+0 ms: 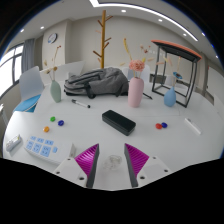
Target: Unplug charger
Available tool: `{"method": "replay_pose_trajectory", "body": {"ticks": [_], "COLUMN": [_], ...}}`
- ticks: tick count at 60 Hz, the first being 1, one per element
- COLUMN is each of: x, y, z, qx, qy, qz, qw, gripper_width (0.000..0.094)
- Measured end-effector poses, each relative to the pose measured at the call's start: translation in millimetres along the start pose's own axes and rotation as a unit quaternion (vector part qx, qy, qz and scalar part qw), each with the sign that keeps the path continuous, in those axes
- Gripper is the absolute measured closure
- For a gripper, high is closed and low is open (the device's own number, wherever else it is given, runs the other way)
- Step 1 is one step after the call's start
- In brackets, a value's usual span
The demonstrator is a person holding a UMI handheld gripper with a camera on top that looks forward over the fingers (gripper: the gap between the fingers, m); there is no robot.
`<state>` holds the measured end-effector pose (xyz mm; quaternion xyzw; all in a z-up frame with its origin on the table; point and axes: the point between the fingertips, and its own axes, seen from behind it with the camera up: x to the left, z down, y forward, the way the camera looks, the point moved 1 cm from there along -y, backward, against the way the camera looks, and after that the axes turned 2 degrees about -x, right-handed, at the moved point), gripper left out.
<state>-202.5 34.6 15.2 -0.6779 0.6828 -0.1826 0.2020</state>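
My gripper (111, 160) is open and empty, its magenta pads (87, 157) apart above a white table (150, 145). A black oblong block (118, 121), possibly a power strip, lies flat on the table just ahead of the fingers. A small white oblong item (192, 124) lies further right on the table. I cannot tell which of these is the charger, and no cable or plug is clear to see.
A pink vase (135, 92) and a blue vase (169, 97) stand beyond the black block. A grey cloth (88, 83), a pale green vase (55, 90) and a blue box (28, 100) sit left. Small coloured balls (57, 122) and a printed sheet (45, 147) lie near left.
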Motion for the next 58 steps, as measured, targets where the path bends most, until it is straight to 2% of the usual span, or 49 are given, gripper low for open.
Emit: {"method": "replay_pose_trajectory", "body": {"ticks": [4, 6, 10, 22, 36, 53, 58], "x": [3.1, 3.4, 9.7, 35.4, 77.1, 112.7, 122.9], "y": [-17.3, -29.1, -61.0, -198.1, -334.8, -377.9, -386.2], "z": [-12.7, -19.2, -33.7, -58.4, -60.0, -25.1, -23.8], "qx": [-0.007, -0.007, -0.008, 0.013, 0.011, 0.012, 0.012], "qy": [0.007, 0.008, 0.001, -0.006, 0.013, 0.013, 0.008], "qz": [-0.004, -0.004, -0.011, -0.014, -0.009, 0.031, 0.029], "qw": [1.0, 1.0, 1.0, 1.0, 1.0, 0.999, 0.999], "gripper_width": [0.0131, 0.0064, 0.0103, 0.0093, 0.0088, 0.0079, 0.0082]}}
